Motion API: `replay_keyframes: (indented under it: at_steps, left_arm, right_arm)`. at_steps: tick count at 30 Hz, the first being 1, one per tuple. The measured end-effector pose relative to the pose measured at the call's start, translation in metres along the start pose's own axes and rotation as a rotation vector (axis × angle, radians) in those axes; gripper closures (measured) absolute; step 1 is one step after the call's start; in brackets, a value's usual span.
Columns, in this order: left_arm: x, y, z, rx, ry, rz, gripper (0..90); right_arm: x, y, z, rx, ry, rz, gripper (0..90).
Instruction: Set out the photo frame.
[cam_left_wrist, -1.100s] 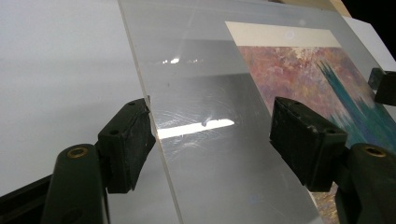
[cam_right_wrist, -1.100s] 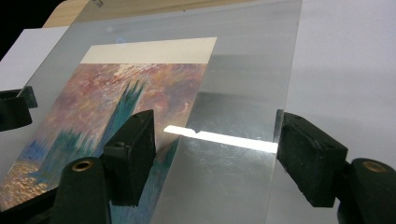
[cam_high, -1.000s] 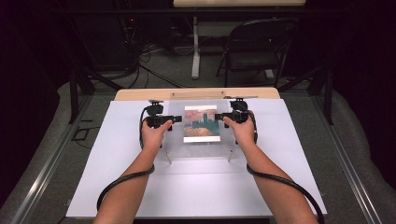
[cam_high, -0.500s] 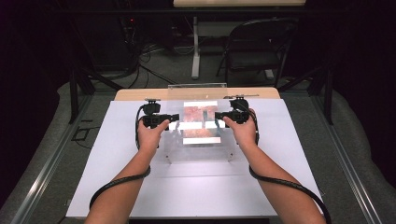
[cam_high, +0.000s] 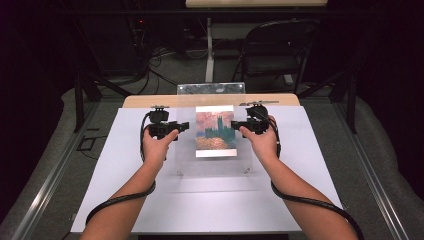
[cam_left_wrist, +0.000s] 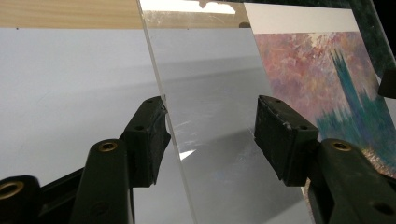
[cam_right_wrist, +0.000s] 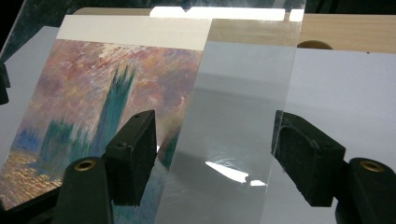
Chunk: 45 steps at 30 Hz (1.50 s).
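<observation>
A clear acrylic sheet (cam_high: 210, 88) stands tilted up off the white board, and a painted print (cam_high: 215, 131) of a blue tower under a pink sky lies against it. My left gripper (cam_high: 182, 126) straddles the sheet's left edge (cam_left_wrist: 210, 70). Its jaws have just been closing and stand apart, one on each side of the sheet, without pinching it. My right gripper (cam_high: 235, 125) straddles the right edge (cam_right_wrist: 243, 93) the same way, jaws wide apart. The print (cam_left_wrist: 327, 79) (cam_right_wrist: 107, 88) sits between the two grippers (cam_left_wrist: 210, 126) (cam_right_wrist: 215, 140).
A white board (cam_high: 310, 165) covers the table, with a wooden strip (cam_high: 150, 101) along its far edge. Two small pegs (cam_high: 179, 173) stand on the board below the sheet. A folding chair (cam_high: 272, 50) and floor cables lie beyond the table.
Both hands have risen and drawn slightly apart. The sheet's far edge has lifted, so the print has tilted up toward the camera.
</observation>
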<state>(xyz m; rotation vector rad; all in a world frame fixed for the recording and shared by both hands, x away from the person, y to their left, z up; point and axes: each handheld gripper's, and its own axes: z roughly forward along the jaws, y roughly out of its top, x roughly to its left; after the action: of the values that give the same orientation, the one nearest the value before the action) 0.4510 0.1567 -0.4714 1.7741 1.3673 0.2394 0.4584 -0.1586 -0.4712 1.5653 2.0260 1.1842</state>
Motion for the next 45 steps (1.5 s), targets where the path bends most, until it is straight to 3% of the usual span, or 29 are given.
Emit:
replay_keyframes:
  at_steps: [13, 19, 31, 45]
  left_arm:
    - [-0.011, -0.004, -0.026, -0.029, 0.0, 0.04, 51.7]
    - [-0.016, -0.008, -0.037, -0.045, 0.002, 0.07, 53.3]
    - [-0.027, -0.019, -0.057, -0.092, 0.005, 0.086, 57.4]
    - [-0.034, -0.033, -0.078, -0.132, -0.022, 0.107, 60.1]
  right_arm:
    - [0.01, -0.003, -0.028, -0.031, -0.005, -0.061, 36.3]
    - [0.01, -0.006, -0.04, -0.055, 0.013, -0.053, 40.5]
    - [0.019, -0.016, -0.064, -0.103, 0.019, -0.093, 40.6]
    - [0.029, -0.028, -0.087, -0.137, 0.021, -0.151, 41.7]
